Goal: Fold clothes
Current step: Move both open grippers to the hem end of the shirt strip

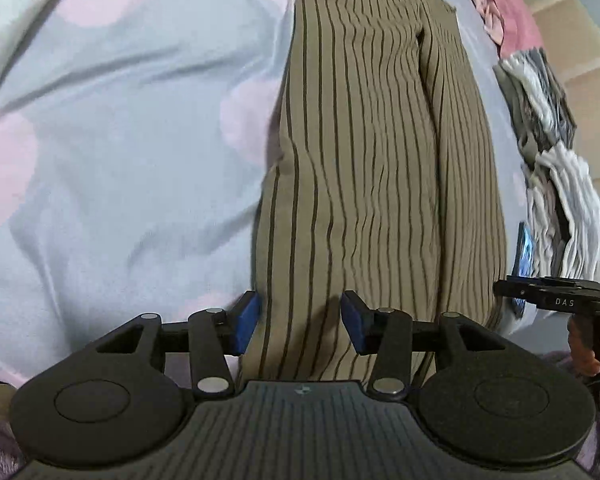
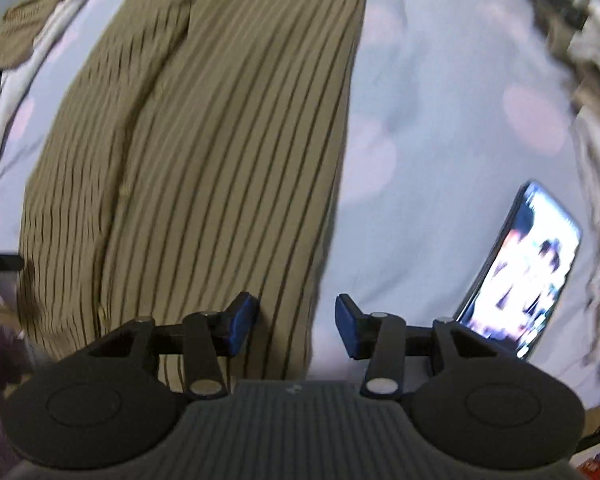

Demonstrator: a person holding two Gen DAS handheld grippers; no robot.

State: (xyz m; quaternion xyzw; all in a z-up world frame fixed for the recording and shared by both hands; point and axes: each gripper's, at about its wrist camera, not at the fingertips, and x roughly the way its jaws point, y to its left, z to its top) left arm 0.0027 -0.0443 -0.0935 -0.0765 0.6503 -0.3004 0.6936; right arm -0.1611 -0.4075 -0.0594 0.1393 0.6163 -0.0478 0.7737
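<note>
On spotted sheet (image 1: 120, 140): ribbed striped olive garment (image 1: 380, 160), folded long; both grippers' jaws released.

The right tool (image 2: 296, 326) points down at the near edge of a striped garment (image 2: 204, 152), its jaws apart with nothing pressed between them. The garment lies lengthwise on a pale dotted sheet (image 2: 440, 128). A lit phone (image 2: 520, 276) lies on the sheet just right of the tool.

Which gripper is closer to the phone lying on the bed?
Right. The right gripper hovers just beside the phone; the left gripper sits over the striped garment, farther away.
</note>
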